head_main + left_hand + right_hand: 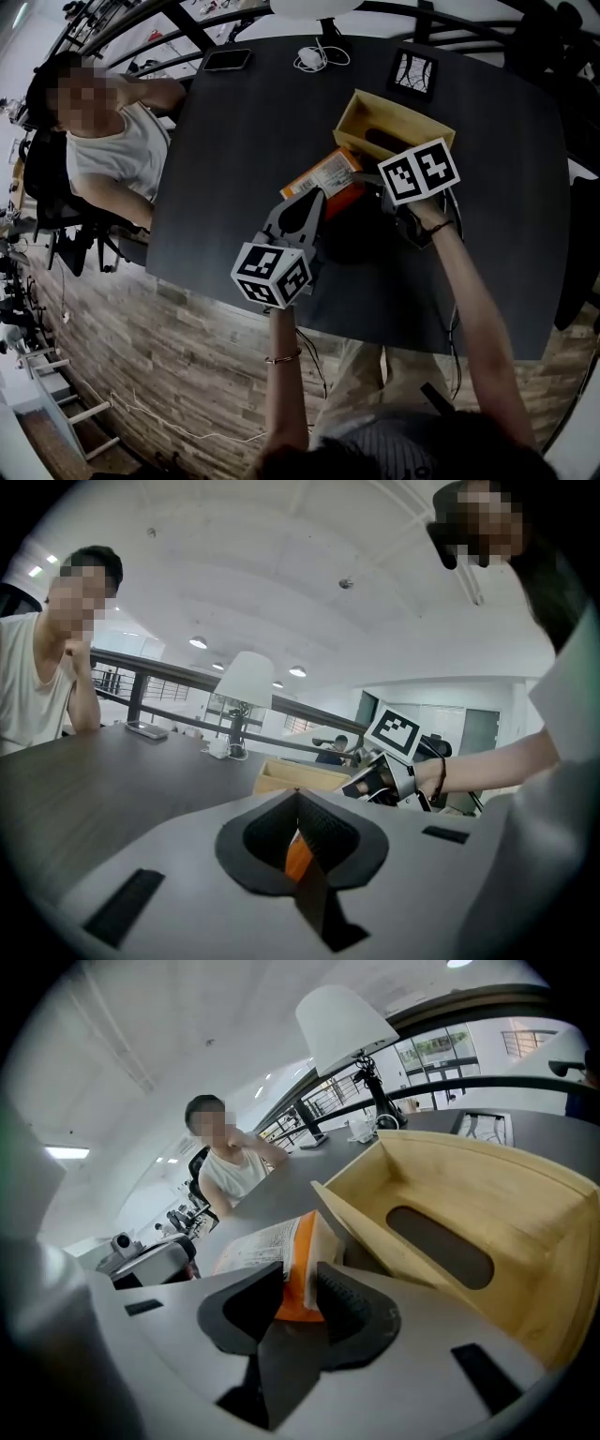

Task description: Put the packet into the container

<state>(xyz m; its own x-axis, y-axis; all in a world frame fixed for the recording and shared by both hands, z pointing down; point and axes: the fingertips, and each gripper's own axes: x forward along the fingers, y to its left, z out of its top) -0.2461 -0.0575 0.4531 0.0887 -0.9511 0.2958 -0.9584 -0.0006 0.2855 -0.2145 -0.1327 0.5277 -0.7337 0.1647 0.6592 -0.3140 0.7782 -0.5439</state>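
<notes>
Packet [323, 175] over table [234, 150], just left of container [349, 117].

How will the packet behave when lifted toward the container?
Probably light: the packet is flat and smaller than the container. Likely soft rather than stiff, since its edge looks pinched thin in the left gripper. Its printed film may be slick; flat-sided, it shouldn't roll.
</notes>
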